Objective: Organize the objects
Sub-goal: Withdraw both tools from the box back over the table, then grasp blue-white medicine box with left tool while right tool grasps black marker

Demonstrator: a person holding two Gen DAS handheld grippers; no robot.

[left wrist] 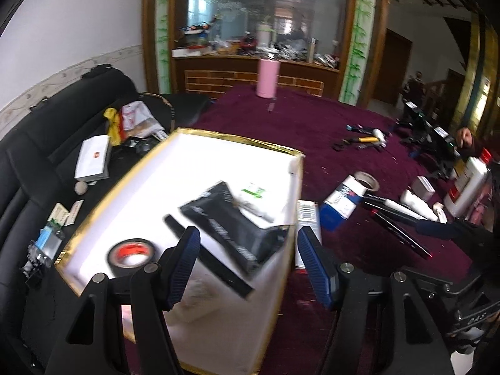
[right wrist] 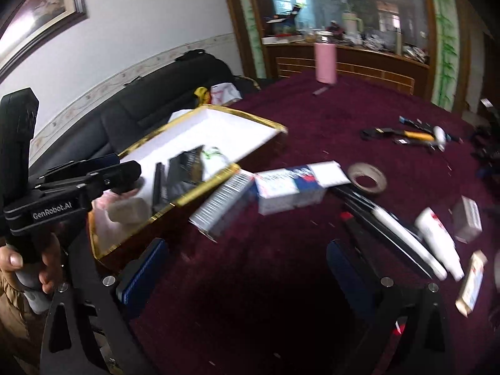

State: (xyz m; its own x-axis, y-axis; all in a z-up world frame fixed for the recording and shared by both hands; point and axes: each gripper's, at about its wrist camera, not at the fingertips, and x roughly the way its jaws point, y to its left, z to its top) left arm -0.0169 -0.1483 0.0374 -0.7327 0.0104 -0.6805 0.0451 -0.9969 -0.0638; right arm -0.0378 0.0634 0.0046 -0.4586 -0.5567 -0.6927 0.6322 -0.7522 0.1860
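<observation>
looks like the gold-rimmed box (left wrist: 231, 143) is the collection bin, tape and pouches already inside, so the left gripper (left wrist: 247, 265) hangs wide and empty over it while the right gripper (right wrist: 247, 268), wide too, faces loose cartons (right wrist: 290, 187) on the maroon surface (right wrist: 312, 118).

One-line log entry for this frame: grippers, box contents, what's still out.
left gripper: open, over box | right gripper: open, empty, over tablecloth | in box: black tape roll, black pouch | out: blue-white carton
</observation>
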